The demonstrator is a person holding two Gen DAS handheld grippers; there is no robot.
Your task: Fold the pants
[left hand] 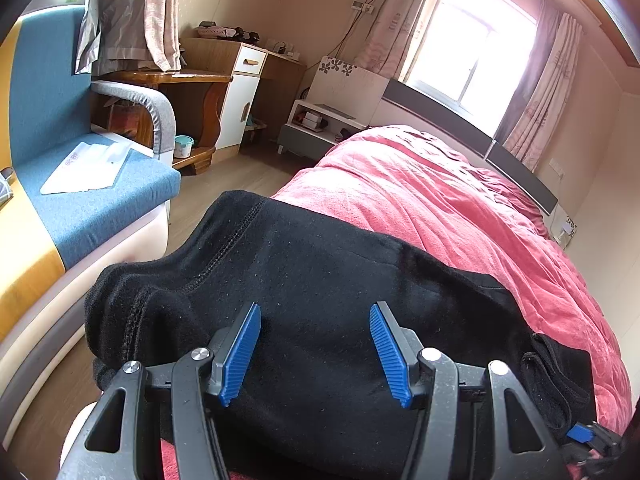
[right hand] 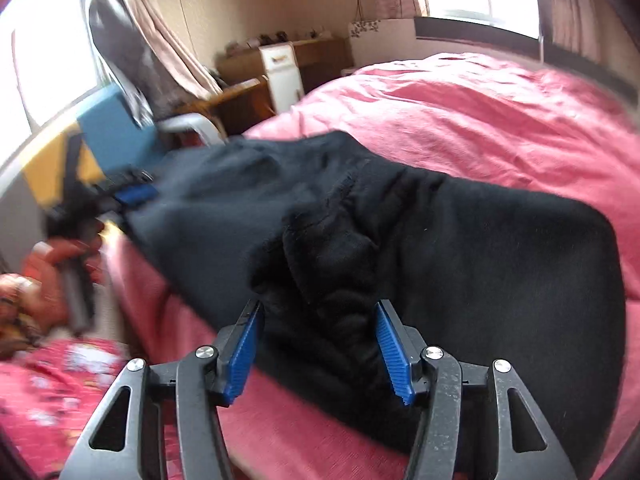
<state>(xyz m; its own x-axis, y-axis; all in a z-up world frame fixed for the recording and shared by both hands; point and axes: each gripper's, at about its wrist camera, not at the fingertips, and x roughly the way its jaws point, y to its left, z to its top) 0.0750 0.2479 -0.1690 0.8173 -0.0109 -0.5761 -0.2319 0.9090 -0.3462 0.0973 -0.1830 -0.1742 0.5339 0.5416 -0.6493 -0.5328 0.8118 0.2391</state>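
A pink bedspread [left hand: 460,200] covered the bed, and the black pants [left hand: 320,280] lay bunched across its near edge. The left gripper [left hand: 315,354] hovered over the fabric with its blue pads well apart, gripping nothing. The right gripper [right hand: 318,350] stood open around a raised fold, pads not pressing it.

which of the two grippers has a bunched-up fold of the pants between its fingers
The right gripper: a raised, bunched fold of the black pants sits between its open blue pads. The left gripper is open over flat, smooth fabric, with nothing between its fingers.
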